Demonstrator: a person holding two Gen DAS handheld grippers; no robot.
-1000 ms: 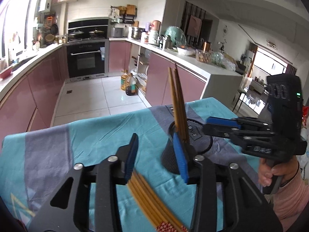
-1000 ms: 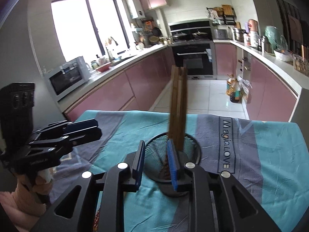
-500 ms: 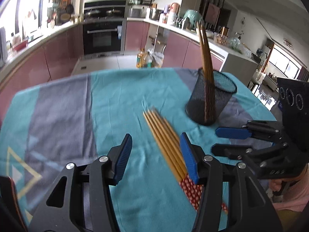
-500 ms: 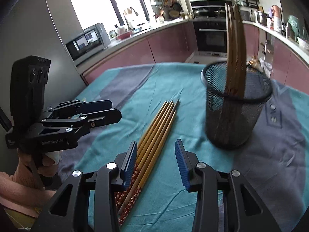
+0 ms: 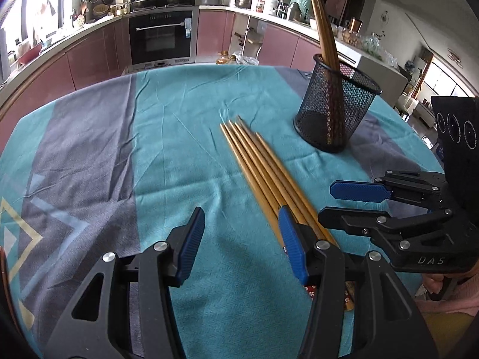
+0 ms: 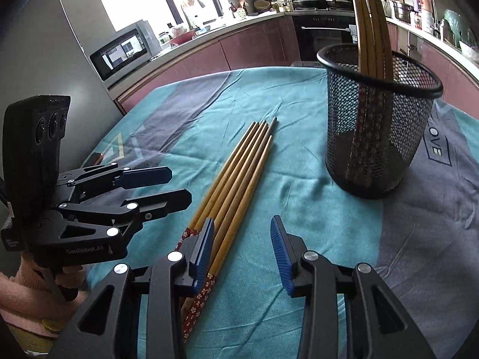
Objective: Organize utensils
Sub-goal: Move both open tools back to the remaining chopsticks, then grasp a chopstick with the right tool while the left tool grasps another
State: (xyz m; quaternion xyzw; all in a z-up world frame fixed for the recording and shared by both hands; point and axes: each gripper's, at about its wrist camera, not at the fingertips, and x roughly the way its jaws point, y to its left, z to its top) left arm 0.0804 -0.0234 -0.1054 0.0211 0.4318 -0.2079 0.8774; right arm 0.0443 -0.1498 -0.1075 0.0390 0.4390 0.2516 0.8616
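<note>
Left wrist view: the left claw (image 5: pixel 241 240) hangs released and empty over the cloth-covered surface (image 5: pixel 89 149), its right finger just over the handle ends of the loose chopsticks (image 5: pixel 269 176). About 5 of them lie side by side on the cloth. The mesh cup (image 5: pixel 336 107), standing apart beyond their tips, already holds a few upright chopsticks (image 5: pixel 324 30).

Right wrist view: the right claw (image 6: pixel 242 249) is also released and grasps nothing; its left finger overlaps the chopsticks' patterned ends. The task looks partly done: some chopsticks are stowed, and the flat bundle has yet to go into the cup.
</note>
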